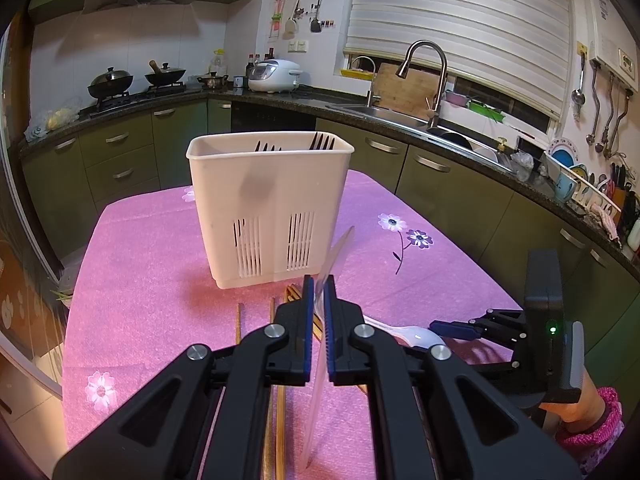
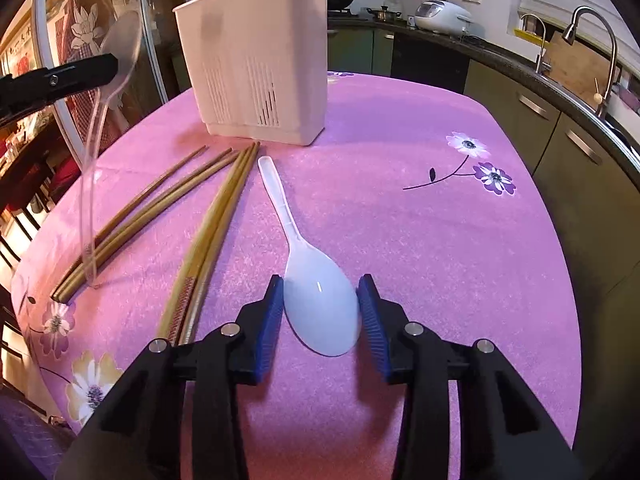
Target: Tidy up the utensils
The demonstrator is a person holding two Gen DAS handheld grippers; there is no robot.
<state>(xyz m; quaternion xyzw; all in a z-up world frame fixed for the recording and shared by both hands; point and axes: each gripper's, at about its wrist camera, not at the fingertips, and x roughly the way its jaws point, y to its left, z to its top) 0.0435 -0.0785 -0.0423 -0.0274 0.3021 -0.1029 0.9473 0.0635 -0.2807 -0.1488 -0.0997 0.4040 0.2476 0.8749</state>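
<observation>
Utensils lay before the caddy (image 2: 256, 68): the left tongs (image 1: 318, 300) pinched a clear spoon (image 2: 120, 52) aloft, the right tongs (image 2: 320, 308) straddled wide a white spoon (image 2: 320, 308) that might skid sideways on closing

Left wrist view raised, right low, near table – both facing white caddy (image 1: 269, 204)

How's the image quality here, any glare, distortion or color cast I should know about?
Left wrist view: strong fisheye bend, dark corners, and the clear spoon in the left gripper is hard to see. Right wrist view: pink cast on the tablecloth, small glare spot on the white spoon.
</observation>
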